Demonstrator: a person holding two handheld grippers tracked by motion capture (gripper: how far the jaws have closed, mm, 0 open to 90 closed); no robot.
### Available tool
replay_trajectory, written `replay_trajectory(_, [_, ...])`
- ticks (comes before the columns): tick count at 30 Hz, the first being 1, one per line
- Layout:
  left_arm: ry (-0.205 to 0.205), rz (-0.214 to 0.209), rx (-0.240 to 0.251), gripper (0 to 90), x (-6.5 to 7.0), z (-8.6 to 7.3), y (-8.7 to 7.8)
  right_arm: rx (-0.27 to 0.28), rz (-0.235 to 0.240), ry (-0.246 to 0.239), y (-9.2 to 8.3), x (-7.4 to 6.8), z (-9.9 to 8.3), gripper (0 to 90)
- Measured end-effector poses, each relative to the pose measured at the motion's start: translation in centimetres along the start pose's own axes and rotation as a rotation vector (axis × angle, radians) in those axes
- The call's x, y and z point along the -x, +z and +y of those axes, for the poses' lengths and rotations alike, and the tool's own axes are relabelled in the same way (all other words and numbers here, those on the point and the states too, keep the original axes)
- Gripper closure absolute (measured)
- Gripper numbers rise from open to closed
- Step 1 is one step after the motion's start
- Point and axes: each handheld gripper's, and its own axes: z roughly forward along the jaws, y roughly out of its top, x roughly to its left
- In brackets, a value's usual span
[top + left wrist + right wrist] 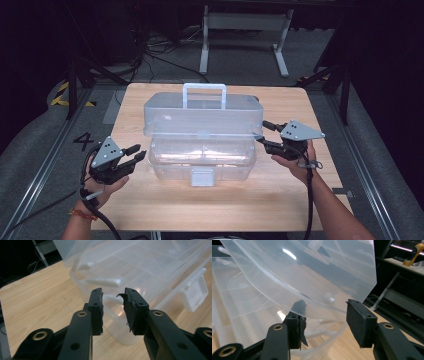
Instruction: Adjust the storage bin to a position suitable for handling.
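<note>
— So, starting at the left, what did you have?

— My left gripper point(136, 154) sat low on the wooden table point(150, 205), held in my left hand point(102, 187), with its jaws spread and nothing between them. They pointed at the left end of the clear plastic box point(202, 162), just short of its rounded corner, not touching it as far as I could tell. In the left gripper view the torn pad on one jaw stood out against the clear wall.

— And the box itself?

— It stood mid-table with its lid point(202, 116) swung up and back, white handle point(204, 92) on top, and the latch tab point(201, 176) hanging at the front.

— The right side?

— My right gripper point(265, 134) was up at the lid's right corner, jaws parted. In the right gripper view the lid's edge point(317, 307) ran across between the jaws, one pad behind the plastic, but I saw no clamping on it.
</note>
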Motion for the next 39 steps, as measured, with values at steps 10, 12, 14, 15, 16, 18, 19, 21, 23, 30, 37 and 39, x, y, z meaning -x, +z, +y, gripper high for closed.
replay_trajectory(10, [-0.05, 0.013, -0.122, 57.6, -0.4, -3.9, 1.1, 0.048, -0.069, 0.01, 0.2, 0.2, 0.5, 52.0])
replay_trajectory(12, [-0.057, 0.006, -0.153, 56.3, -0.3, -4.6, 1.8, 0.057, -0.081, 0.009, 0.3, 0.3, 0.6, 52.6])
replay_trajectory(14, [-0.045, -0.005, -0.197, 54.6, -0.3, -5.2, 2.4, 0.064, -0.091, 0.009, 0.4, 0.2, 0.7, 54.0])
replay_trajectory(15, [-0.044, -0.004, -0.209, 54.1, -0.3, -5.6, 2.8, 0.067, -0.098, 0.012, 0.5, 0.2, 0.8, 55.1])
replay_trajectory(16, [-0.043, -0.008, -0.225, 53.3, -0.3, -5.7, 3.0, 0.071, -0.107, 0.009, 0.6, 0.1, 0.9, 56.5])
replay_trajectory(18, [-0.061, -0.018, -0.233, 52.5, -0.2, -6.1, 3.3, 0.076, -0.118, 0.01, 0.8, 0.1, 1.0, 58.2])
replay_trajectory(19, [-0.043, -0.022, -0.237, 52.0, -0.4, -6.2, 3.4, 0.083, -0.124, 0.014, 0.9, 0.1, 1.0, 59.1])
replay_trajectory(21, [-0.039, -0.031, -0.25, 51.9, -0.4, -6.5, 3.6, 0.103, -0.126, 0.027, 1.1, 0.0, 1.2, 59.0])
replay_trajectory(23, [-0.051, -0.042, -0.266, 51.9, -0.3, -6.7, 3.8, 0.104, -0.159, 0.022, 1.3, -0.3, 1.5, 61.1])
replay_trajectory(30, [-0.05, -0.06, -0.283, 51.4, -0.3, -7.1, 4.1, 0.117, -0.193, 0.04, 1.7, 0.3, 2.4, 65.0])
replay_trajectory(37, [-0.07, -0.061, -0.296, 49.1, -0.3, -7.7, 4.6, 0.117, -0.227, 0.049, 2.2, 0.9, 3.4, 66.9])
replay_trajectory(39, [-0.076, -0.043, -0.31, 43.1, -0.5, -7.7, 4.9, 0.115, -0.238, 0.051, 2.4, 1.0, 3.6, 67.6])
